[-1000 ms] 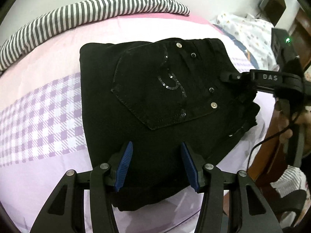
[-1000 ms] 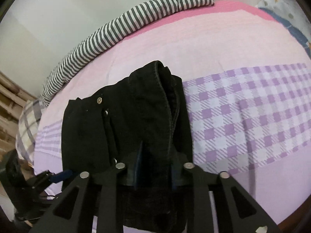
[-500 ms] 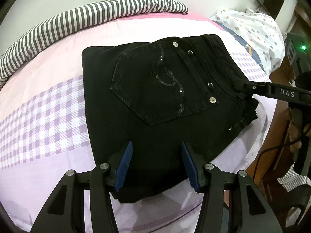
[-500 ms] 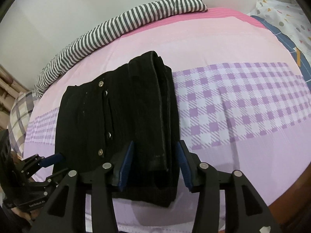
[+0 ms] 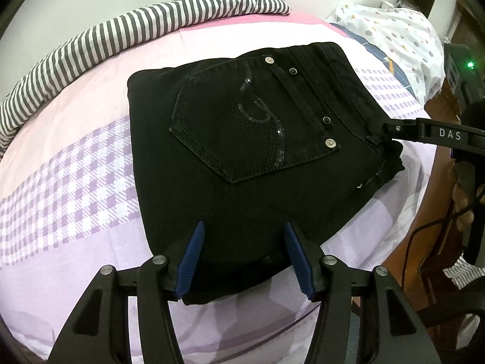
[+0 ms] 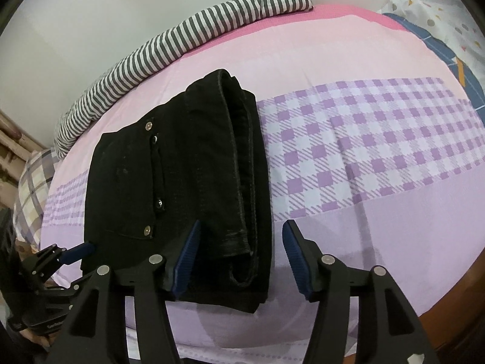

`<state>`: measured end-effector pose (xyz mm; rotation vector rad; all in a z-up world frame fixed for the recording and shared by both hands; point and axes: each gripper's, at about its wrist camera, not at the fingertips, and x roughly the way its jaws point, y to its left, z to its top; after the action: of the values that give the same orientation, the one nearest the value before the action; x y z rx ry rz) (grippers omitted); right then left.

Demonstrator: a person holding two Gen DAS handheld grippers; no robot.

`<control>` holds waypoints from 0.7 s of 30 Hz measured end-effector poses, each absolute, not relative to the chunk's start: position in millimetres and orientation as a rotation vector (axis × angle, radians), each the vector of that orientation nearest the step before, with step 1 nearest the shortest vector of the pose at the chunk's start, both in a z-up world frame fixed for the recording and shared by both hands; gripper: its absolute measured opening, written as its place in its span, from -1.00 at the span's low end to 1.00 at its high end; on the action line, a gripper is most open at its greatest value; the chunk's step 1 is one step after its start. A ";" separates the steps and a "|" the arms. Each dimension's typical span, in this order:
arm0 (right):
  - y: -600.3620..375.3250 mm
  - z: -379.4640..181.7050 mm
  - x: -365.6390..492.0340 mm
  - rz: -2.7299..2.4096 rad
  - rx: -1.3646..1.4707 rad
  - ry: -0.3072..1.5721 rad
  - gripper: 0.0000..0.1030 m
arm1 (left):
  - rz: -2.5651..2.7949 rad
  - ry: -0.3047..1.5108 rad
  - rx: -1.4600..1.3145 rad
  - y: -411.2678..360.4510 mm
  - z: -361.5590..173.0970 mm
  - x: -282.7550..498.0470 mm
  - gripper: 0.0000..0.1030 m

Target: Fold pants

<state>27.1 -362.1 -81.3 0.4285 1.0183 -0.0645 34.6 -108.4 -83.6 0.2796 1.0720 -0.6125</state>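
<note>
Overlapping pants [image 5: 242,157] layers, underside hidden

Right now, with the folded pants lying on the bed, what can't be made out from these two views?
- Pants: near edge hidden by the left tool, left wrist view.
- Layers inside the fold: too dark to count, right wrist view.
- Right tool: contact with the fabric unclear, either view.
- Bed: far corners cut off.

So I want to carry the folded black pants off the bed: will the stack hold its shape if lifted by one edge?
Probably not: the pants are soft denim, with loose layers showing at the open side, so they would likely sag and unfold. The stack looks thick, so fairly heavy. Supporting both ends seems safer.
</note>
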 end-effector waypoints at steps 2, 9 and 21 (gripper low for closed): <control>-363.9 -82.4 27.4 -0.061 0.437 1.021 0.08 | -0.612 1.073 0.279 -108.8 -82.7 33.5 0.11; -369.0 -85.1 27.7 -0.048 0.447 1.021 0.18 | -0.634 1.054 0.187 -91.1 -69.5 39.7 0.12; -397.4 -93.1 45.0 0.127 0.528 1.071 0.23 | -0.609 1.154 -0.200 -18.9 -79.6 92.3 0.12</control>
<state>45.0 -397.4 -93.1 0.5283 1.0713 0.1273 92.3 -18.9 -79.6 -0.1998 1.1542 -0.6086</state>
